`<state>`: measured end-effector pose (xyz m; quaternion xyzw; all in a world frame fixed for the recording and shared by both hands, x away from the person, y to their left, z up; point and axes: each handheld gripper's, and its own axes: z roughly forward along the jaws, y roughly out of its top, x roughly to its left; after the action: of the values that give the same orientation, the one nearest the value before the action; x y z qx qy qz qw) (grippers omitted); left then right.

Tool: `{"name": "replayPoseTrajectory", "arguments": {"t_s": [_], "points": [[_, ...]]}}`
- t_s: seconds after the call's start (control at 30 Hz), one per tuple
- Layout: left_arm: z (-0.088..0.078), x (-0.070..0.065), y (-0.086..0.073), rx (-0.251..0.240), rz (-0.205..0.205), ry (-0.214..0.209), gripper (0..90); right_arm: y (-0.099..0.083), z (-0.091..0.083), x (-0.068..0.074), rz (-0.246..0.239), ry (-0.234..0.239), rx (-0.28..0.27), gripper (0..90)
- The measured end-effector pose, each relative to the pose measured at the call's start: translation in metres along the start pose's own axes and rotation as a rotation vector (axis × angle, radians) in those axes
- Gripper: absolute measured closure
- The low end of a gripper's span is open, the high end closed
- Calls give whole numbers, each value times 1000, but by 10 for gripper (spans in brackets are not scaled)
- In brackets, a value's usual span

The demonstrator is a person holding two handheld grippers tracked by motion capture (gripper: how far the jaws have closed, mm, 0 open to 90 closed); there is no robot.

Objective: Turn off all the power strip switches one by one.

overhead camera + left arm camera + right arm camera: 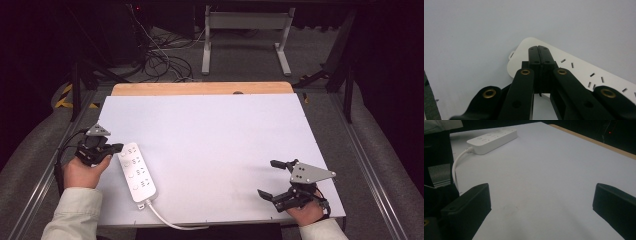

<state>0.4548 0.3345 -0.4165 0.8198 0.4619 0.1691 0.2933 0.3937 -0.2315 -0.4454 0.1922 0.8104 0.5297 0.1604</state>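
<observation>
Just ahead of the left gripper (114, 148), at the near left of the bench (215, 130), lies a white power strip (136, 171). Seen from the high view, the strip runs lengthwise away from the person, its far end just beside the tips of the left jaws and its near end trailing a white cord (167, 217) off the front edge of the bench. The left jaws are pressed together with nothing between them, and they point across toward the far end of the strip from its left side.

From the left gripper view, the closed jaws of the left gripper (539, 48) stand over the rounded end of the power strip (579, 67); the tips overlap that end in the picture, though I cannot tell whether they touch it or hover just above. The socket slots of the strip run off to the right of the jaws, and the bare white surface of the bench (474, 37) spreads to the left of them and beyond.

Well apart, at the near right of the bench, the right gripper (272, 179) is held with its jaws spread wide and empty. In the right gripper view the two black jaws of the right gripper (541, 202) frame only bare bench surface (554, 165), while the power strip (492, 138) sits far ahead and off to the left of them, its cord (457, 167) curving down toward the left jaw side.
</observation>
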Motion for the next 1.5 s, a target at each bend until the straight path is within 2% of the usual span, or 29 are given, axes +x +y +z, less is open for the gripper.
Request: {"name": "replayPoseTrajectory", "arguments": {"t_s": [0.17,0.27,0.37,0.57,0.7,0.77,0.87,1.13,1.27,1.4,1.5], "points": [[7,5,0,31,-18,-19,900,0,0,0,1,2,3,22],[11,7,0,58,-11,-30,900,0,0,0,3,4,3,22],[17,7,1,86,1,-9,900,0,0,0,3,4,3,22],[22,6,1,108,1,11,900,0,0,0,3,6,3,22],[25,8,0,107,-10,7,900,-1,0,-1,4,7,4,22],[28,9,-2,101,-28,-16,900,-1,1,-1,3,8,5,22],[28,12,-3,95,-39,-28,900,-1,1,-1,4,10,4,22],[31,11,-4,88,-42,-12,900,-1,1,-1,4,11,4,22],[32,11,-6,83,-56,-17,900,-1,0,-1,6,11,2,22],[32,10,-7,73,-53,-9,900,-1,1,0,4,13,2,22],[32,9,-8,70,-34,2,900,-1,1,0,4,14,2,22]]}}
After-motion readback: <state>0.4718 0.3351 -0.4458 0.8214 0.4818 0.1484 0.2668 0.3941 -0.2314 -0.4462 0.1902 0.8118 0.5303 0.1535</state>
